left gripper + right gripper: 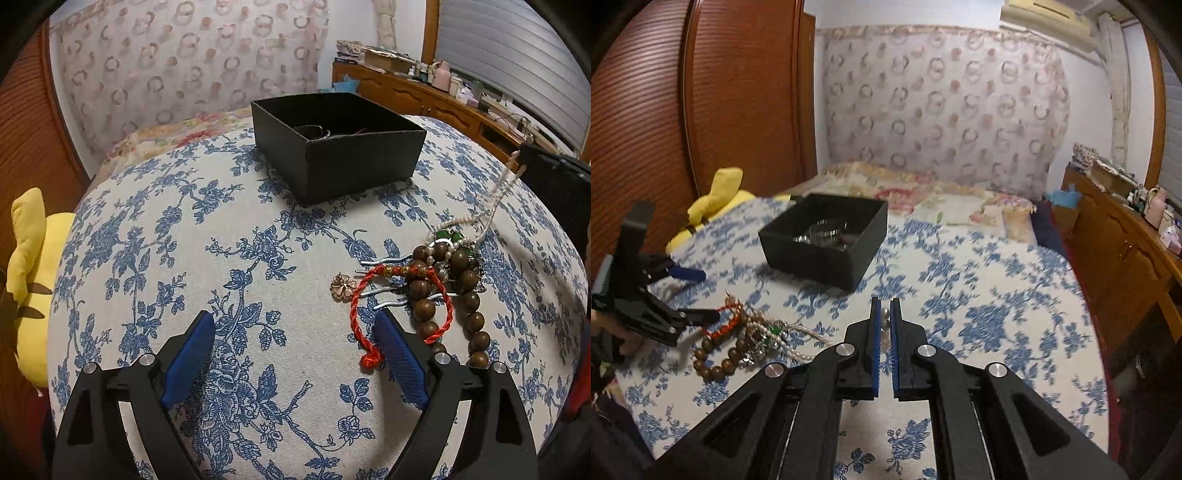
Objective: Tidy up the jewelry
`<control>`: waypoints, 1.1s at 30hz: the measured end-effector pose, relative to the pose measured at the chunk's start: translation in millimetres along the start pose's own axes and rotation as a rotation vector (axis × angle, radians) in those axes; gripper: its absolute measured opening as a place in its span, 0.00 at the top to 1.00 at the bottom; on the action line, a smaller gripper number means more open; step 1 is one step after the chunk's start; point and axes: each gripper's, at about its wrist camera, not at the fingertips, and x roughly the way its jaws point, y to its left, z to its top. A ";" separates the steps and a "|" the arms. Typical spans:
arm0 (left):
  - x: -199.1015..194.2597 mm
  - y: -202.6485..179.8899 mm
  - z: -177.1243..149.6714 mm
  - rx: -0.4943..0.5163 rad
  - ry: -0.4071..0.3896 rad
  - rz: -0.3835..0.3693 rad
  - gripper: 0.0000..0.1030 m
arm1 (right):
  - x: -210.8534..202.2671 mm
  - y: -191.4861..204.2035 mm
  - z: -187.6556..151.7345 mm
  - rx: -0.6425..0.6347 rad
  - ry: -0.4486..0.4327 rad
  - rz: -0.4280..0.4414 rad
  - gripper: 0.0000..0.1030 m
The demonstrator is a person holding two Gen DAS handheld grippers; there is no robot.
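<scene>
A tangled jewelry pile lies on the blue-flowered bedspread (184, 229): a wooden bead bracelet (424, 306), a red cord bracelet (354, 310), a flower-shaped piece (343, 286) and green stones (448, 236). My left gripper (293, 315) stands open just left of the pile, its right pad beside the red cord. My right gripper (885, 301) is shut on the pearl necklace (884, 317), and the strand (495, 199) stretches taut from the pile up to it. An open black box (340, 166) stands further back, with silver bangles (827, 230) inside.
A yellow plush toy (29, 277) lies at the bed's left edge by a wooden wardrobe (738, 92). Floral pillows (942, 199) sit behind the box. A cluttered wooden cabinet (1126, 240) runs along the right side.
</scene>
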 end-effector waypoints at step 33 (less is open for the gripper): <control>-13.4 -40.6 -9.0 0.119 -0.028 -0.095 0.91 | -19.4 23.3 15.3 -0.035 -0.032 0.067 0.95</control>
